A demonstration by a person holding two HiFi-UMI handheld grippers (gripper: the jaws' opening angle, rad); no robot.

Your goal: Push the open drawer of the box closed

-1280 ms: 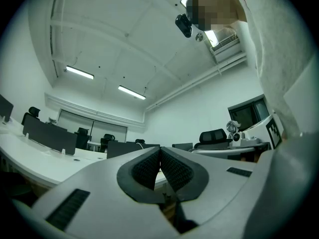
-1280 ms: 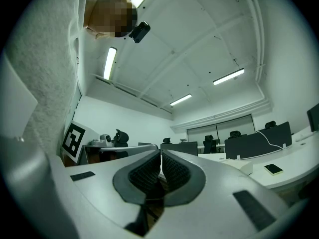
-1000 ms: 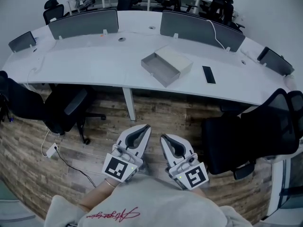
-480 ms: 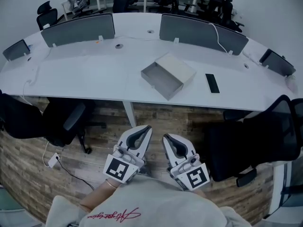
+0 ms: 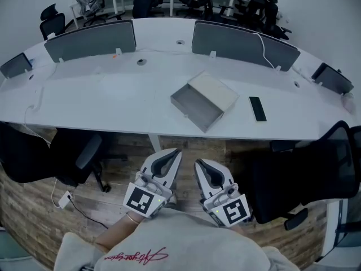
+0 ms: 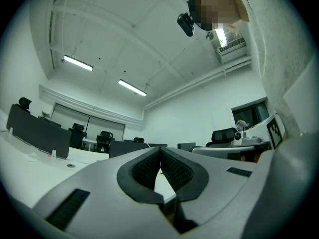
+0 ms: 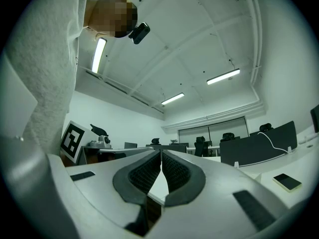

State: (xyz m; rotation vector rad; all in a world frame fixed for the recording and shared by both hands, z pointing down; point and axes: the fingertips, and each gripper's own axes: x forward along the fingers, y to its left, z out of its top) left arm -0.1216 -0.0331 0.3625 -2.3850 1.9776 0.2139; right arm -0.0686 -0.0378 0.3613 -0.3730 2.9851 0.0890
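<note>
Office with wood floor [image 5: 186,147] and a long curved white worktop [image 5: 101,95], divider panels [image 5: 90,38] along its far edge. Black chairs [image 5: 73,151] flank the open floor strip below its near edge. The box [image 5: 217,89] lies skewed right of centre, and its drawer [image 5: 194,107] is pulled out toward the near edge, almost reaching it. A phone [image 5: 258,108] lies just right of the box. Left gripper [image 5: 172,152] and right gripper [image 5: 200,164] are side by side over the floor, well short of the worktop, jaws closed together and holding nothing.
</note>
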